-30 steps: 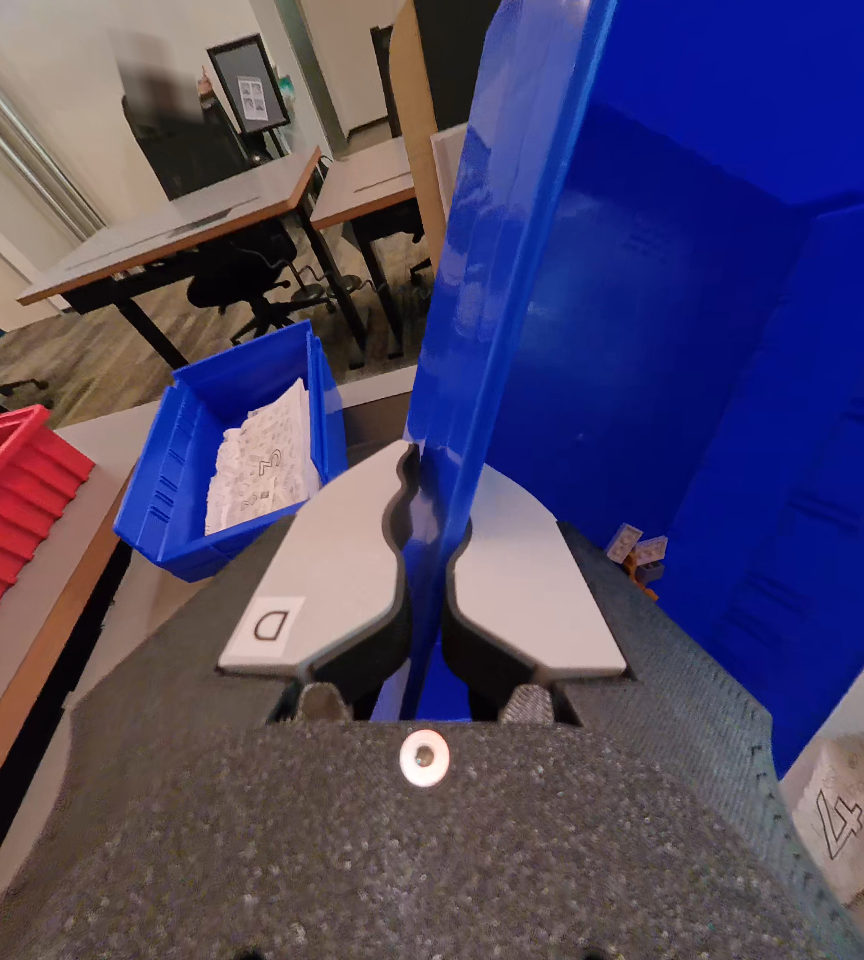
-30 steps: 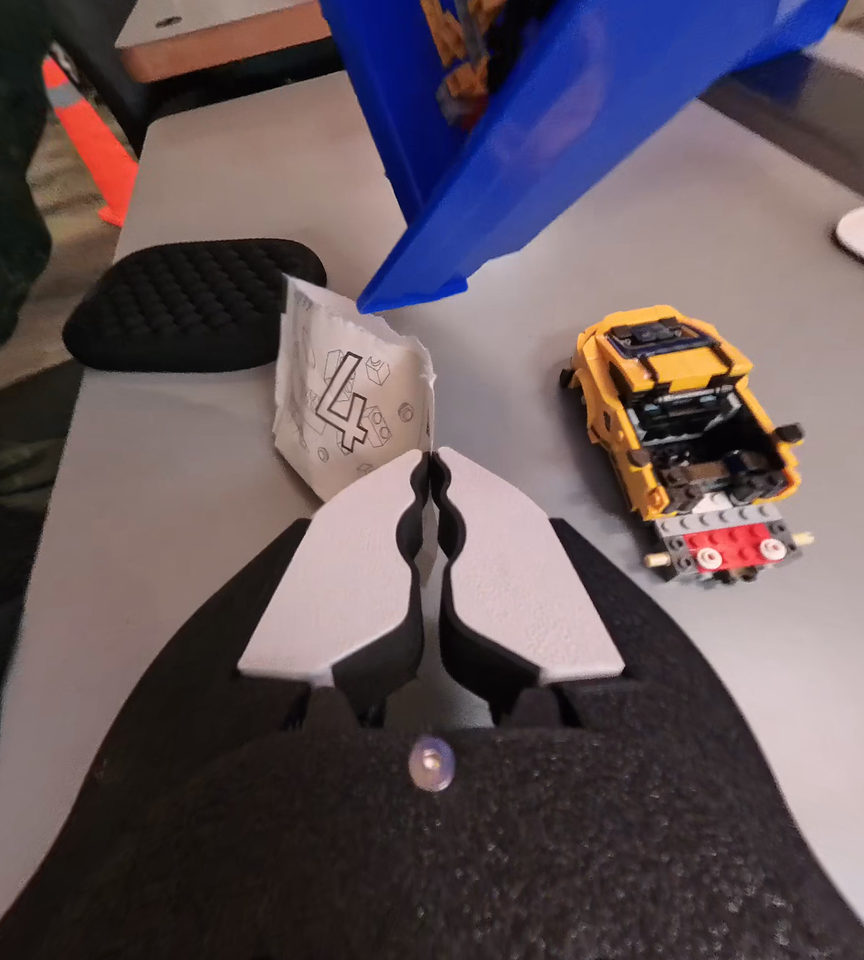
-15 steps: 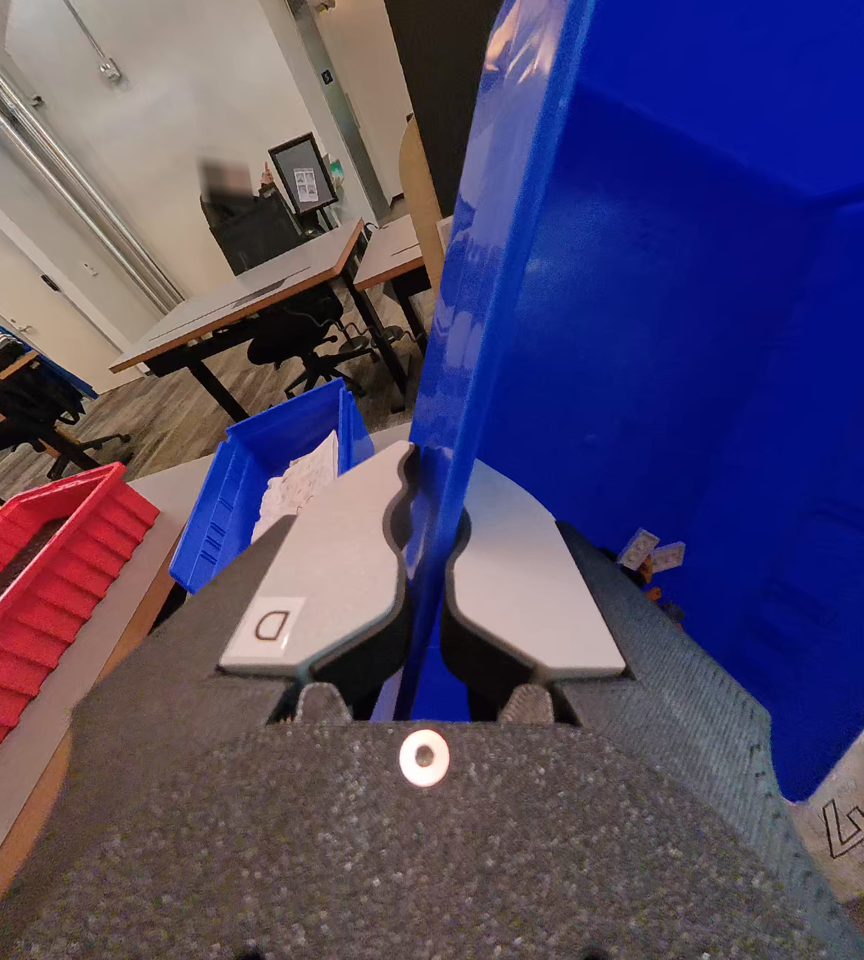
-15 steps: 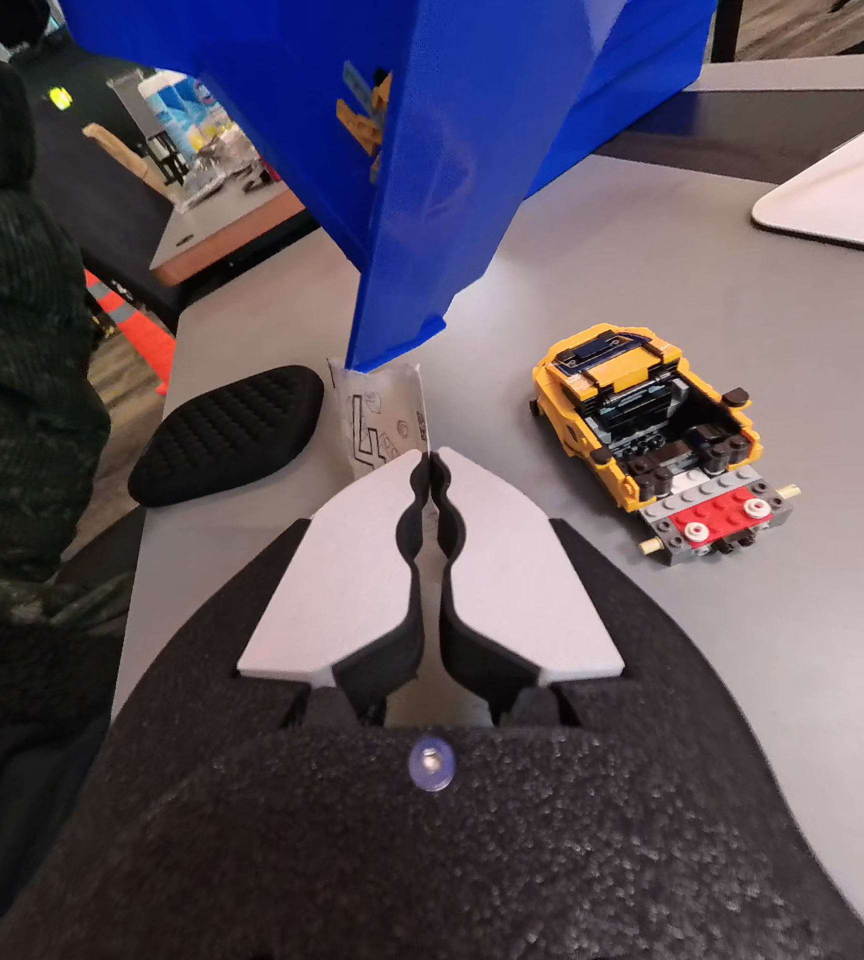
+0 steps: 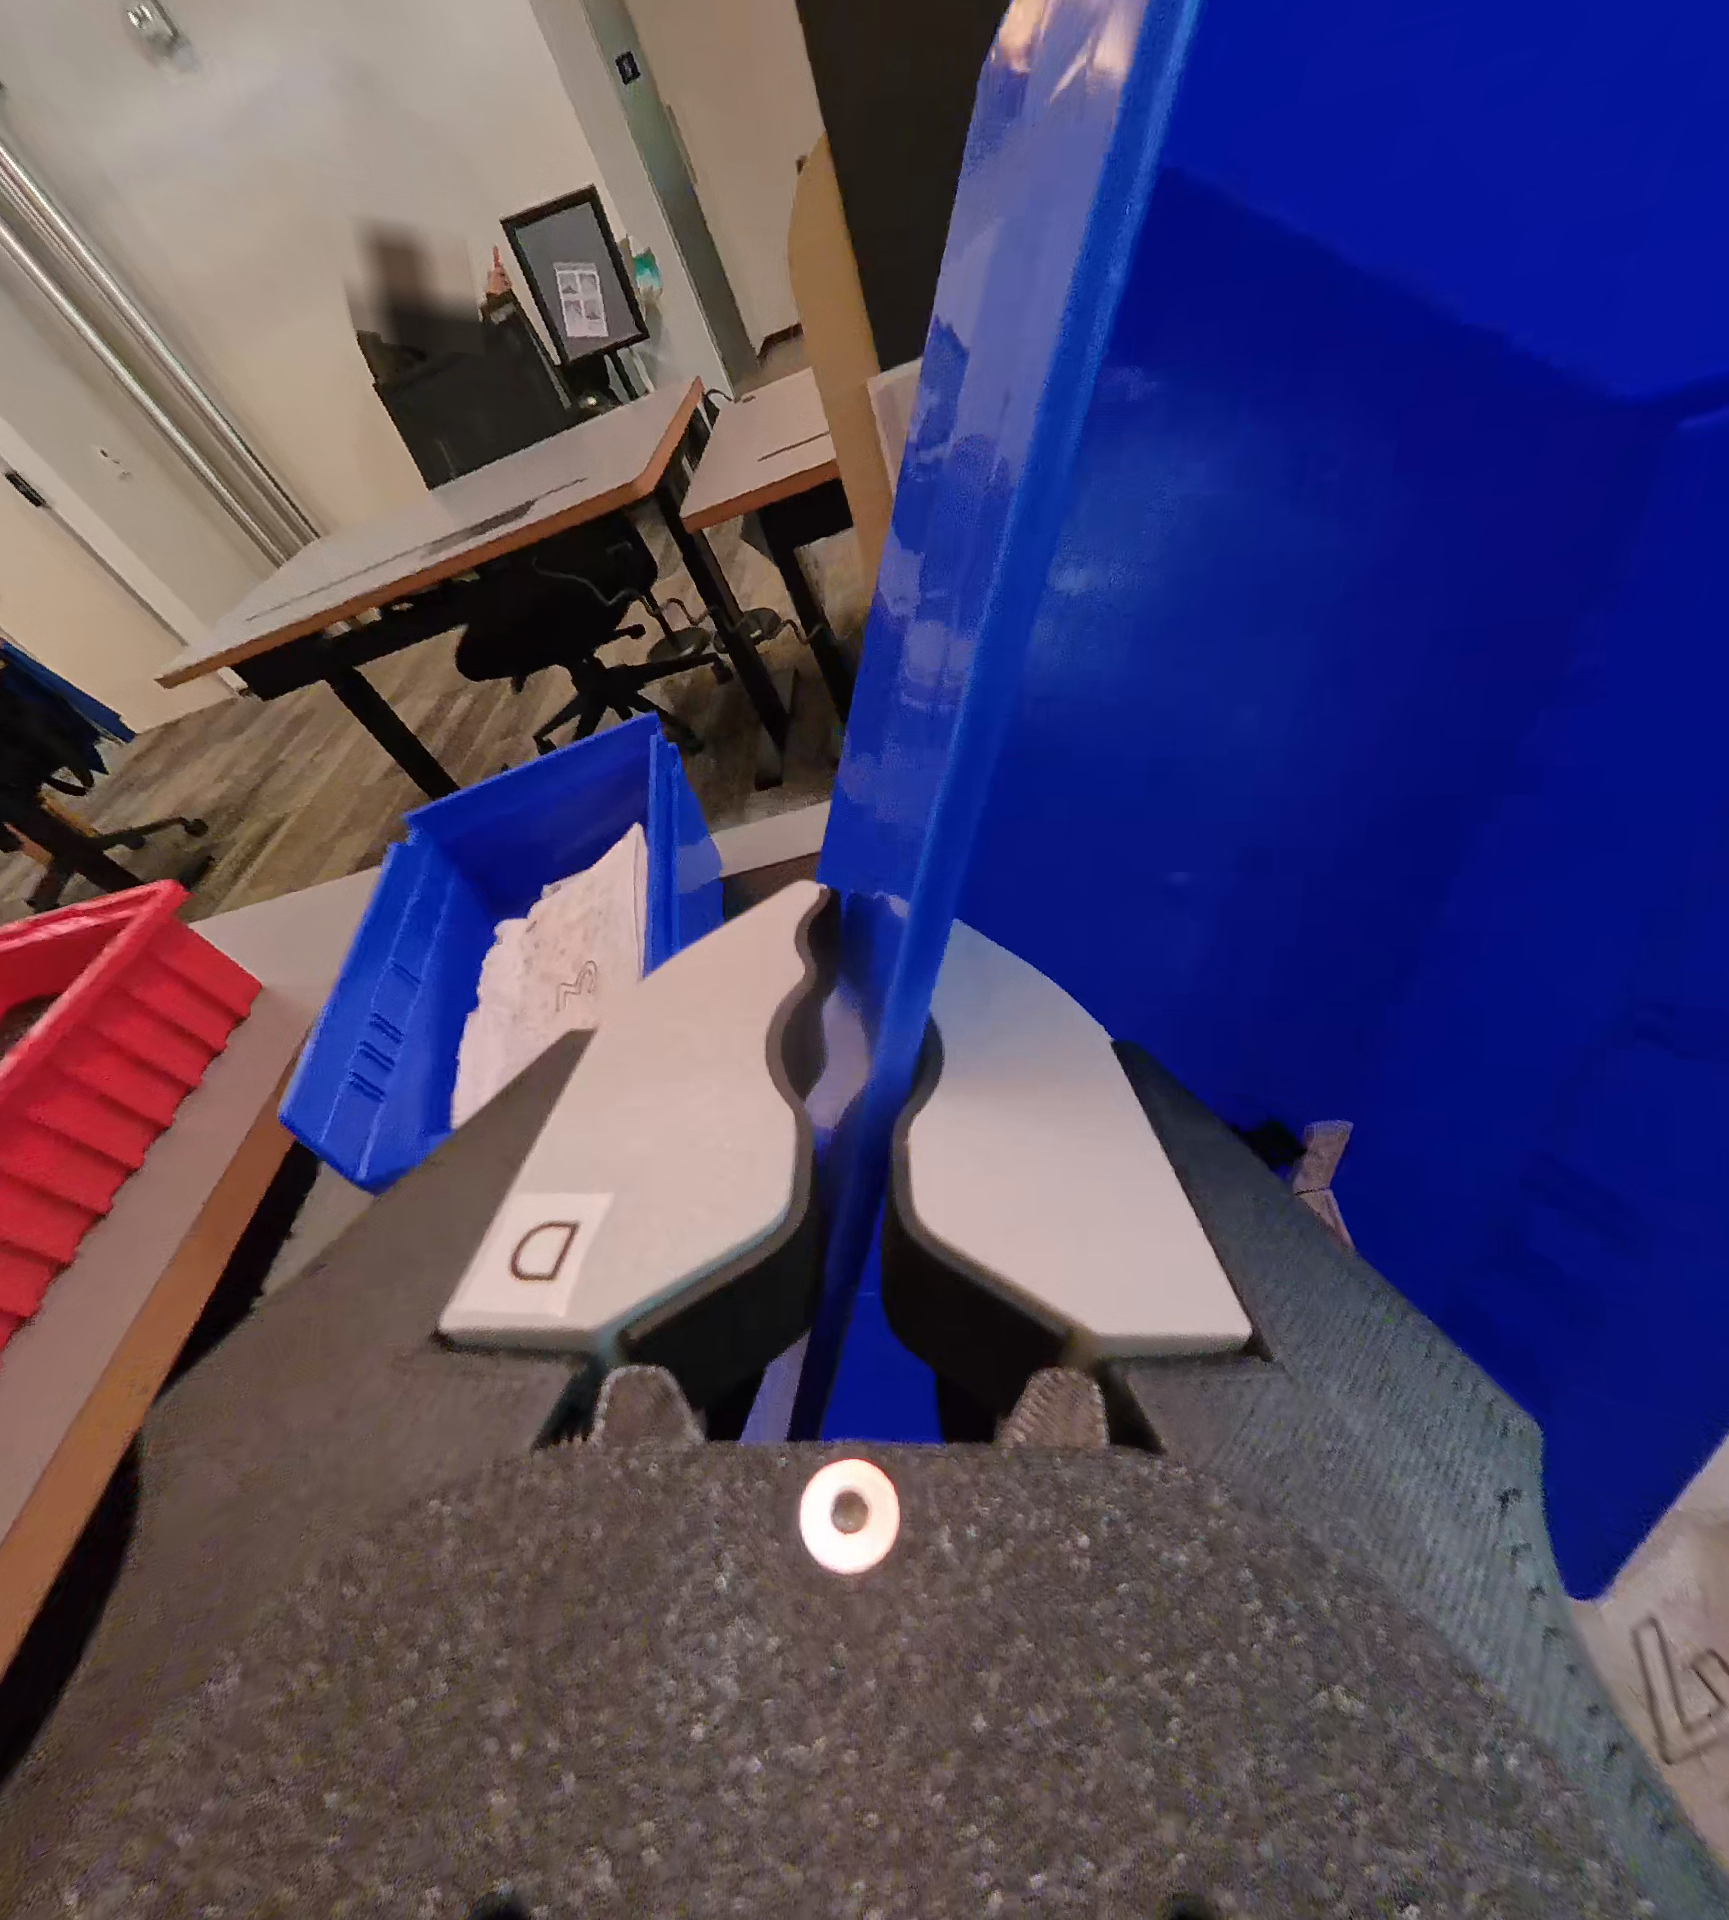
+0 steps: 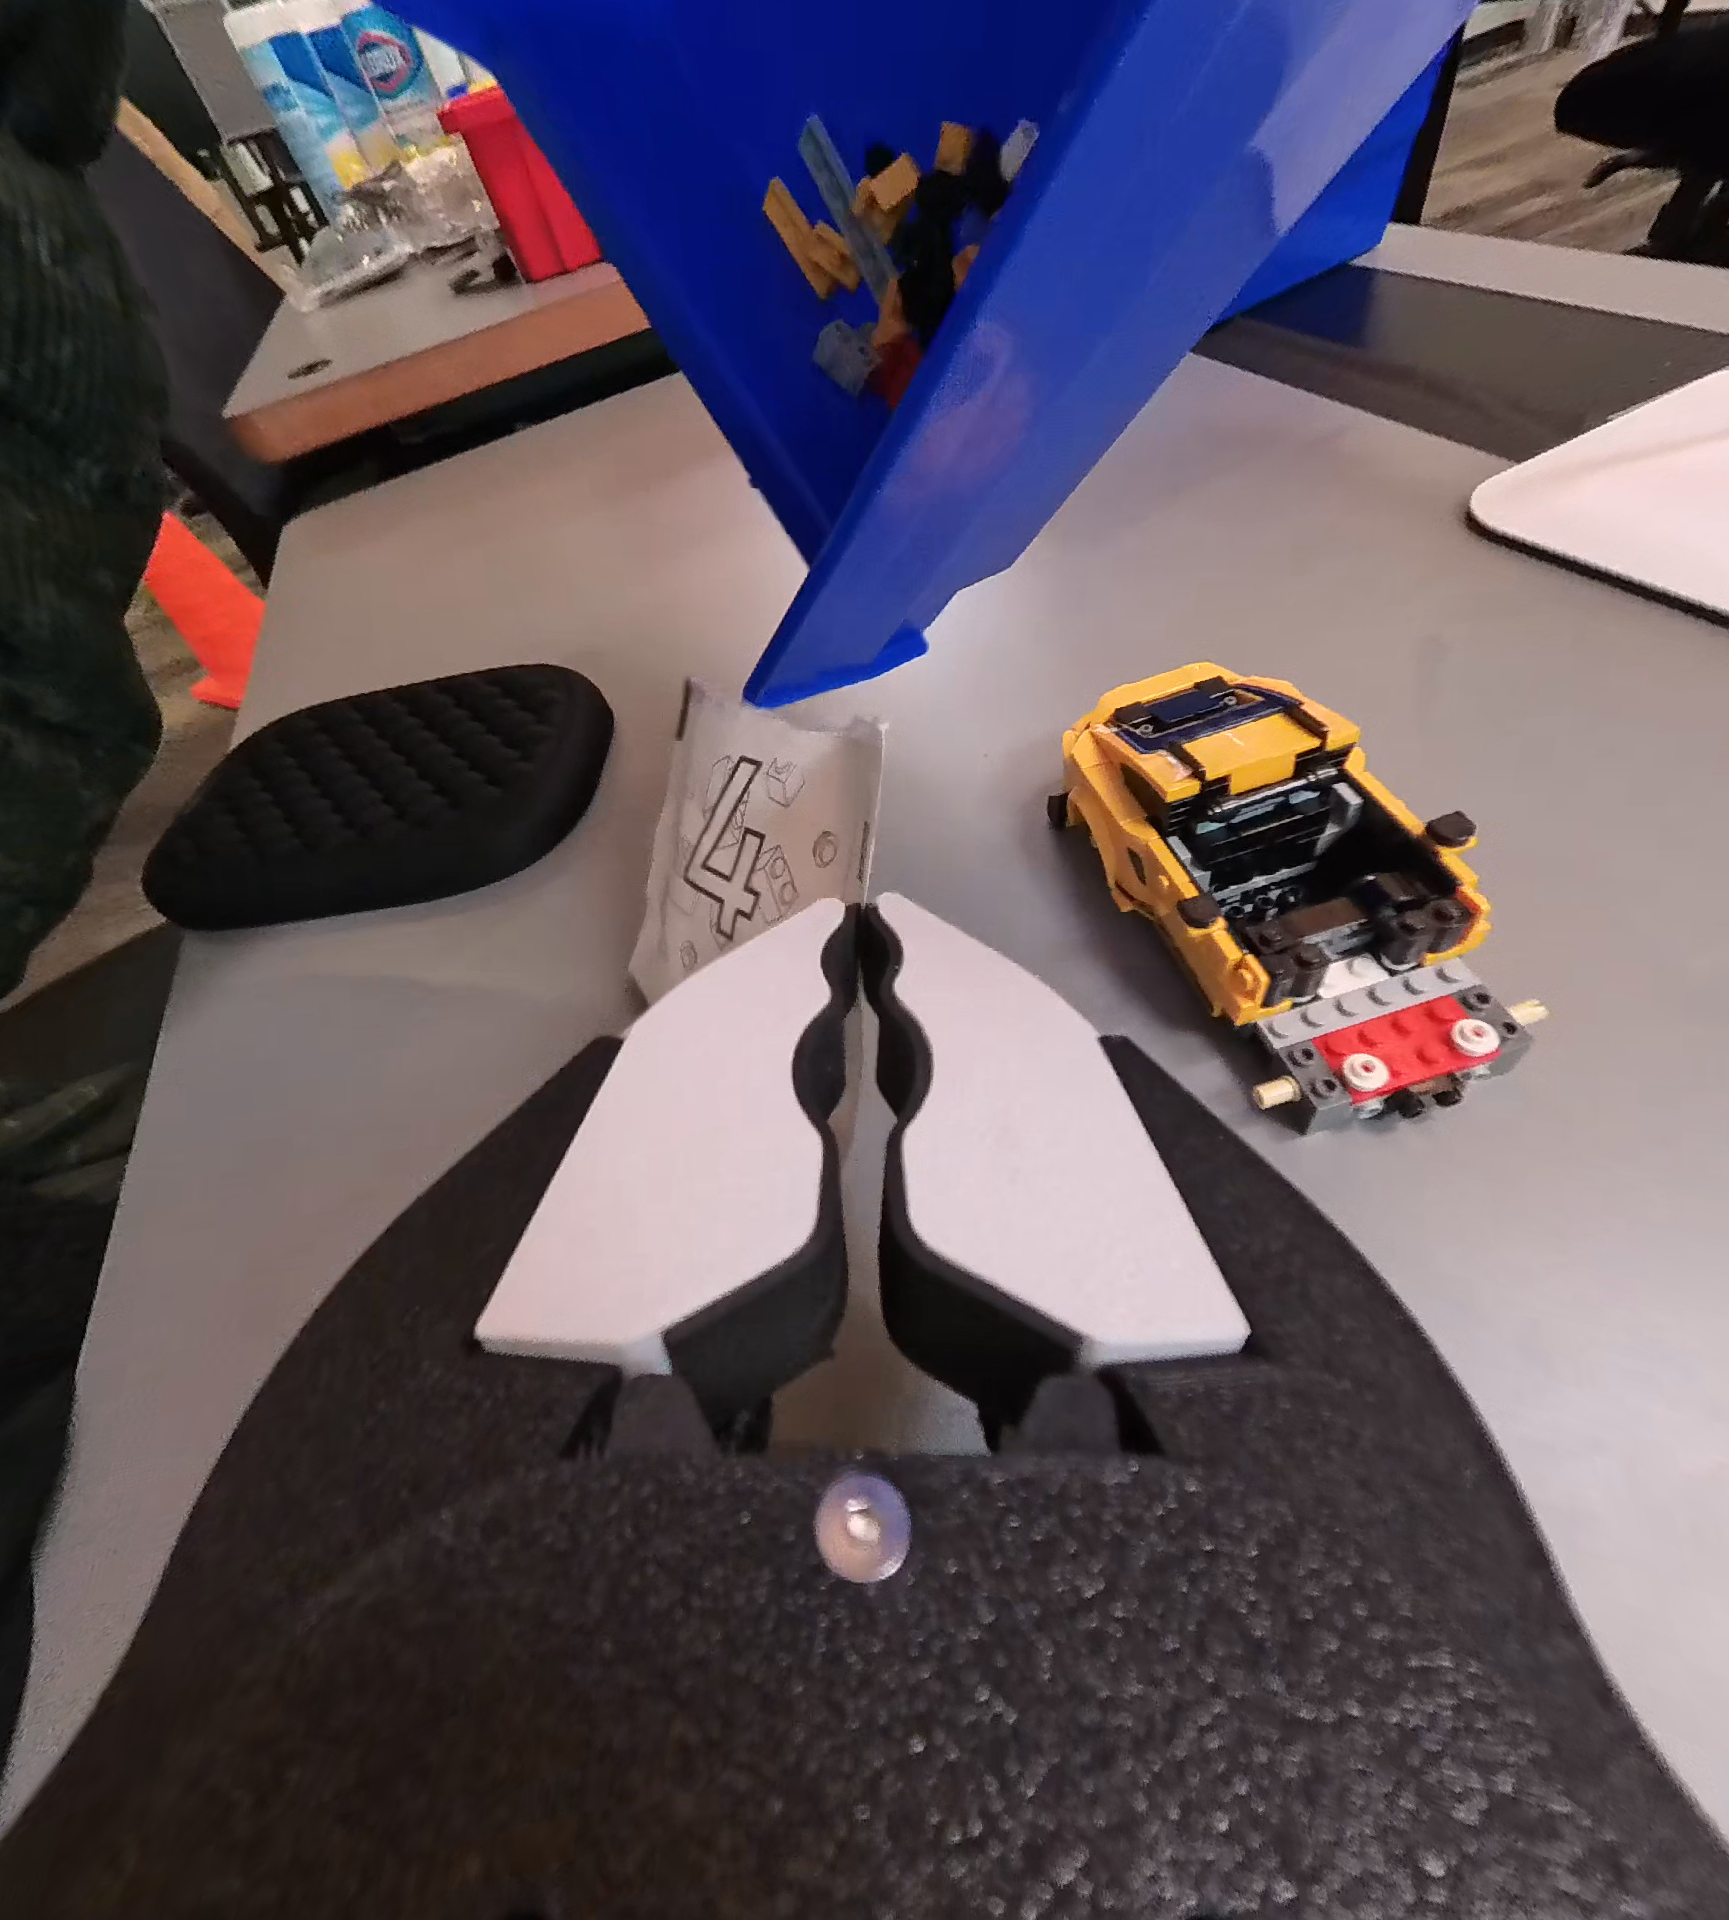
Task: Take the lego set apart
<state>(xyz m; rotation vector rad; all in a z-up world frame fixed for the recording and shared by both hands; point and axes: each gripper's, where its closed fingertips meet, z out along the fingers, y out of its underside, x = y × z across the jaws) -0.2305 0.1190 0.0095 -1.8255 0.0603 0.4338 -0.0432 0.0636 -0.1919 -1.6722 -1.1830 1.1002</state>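
The half-stripped yellow lego car [image 6: 1265, 894] sits on the grey tabletop [image 6: 1462, 1351] ahead and to the right of the right claw [image 6: 861, 914], well apart from it, its roof gone and its red-and-grey rear plate bare; loose pieces [image 6: 891, 249] already pulled off lie heaped in the low corner of a tilted blue bin [image 6: 1099, 343] that hangs above and beyond that claw; the step in hand looks like tipping those pieces into the white paper bag [image 6: 756, 831]. The right claw is closed on the bag's near edge, holding it upright with its mouth just under the bin's lowest corner; the left claw [image 5: 855, 1018] is clamped on the bin's side wall [image 5: 953, 623], which runs up between its fingers. The next move probably calls for a steeper tilt with the corner kept over the mouth, lest pieces spill onto the tabletop.

Only the right wrist view shows the car, the heap and a black pad [image 6: 382, 790] left of the bag; only the left wrist view shows a second blue bin [image 5: 486, 935] holding another bag and a red bin [image 5: 39, 1091] to the left claw's left.
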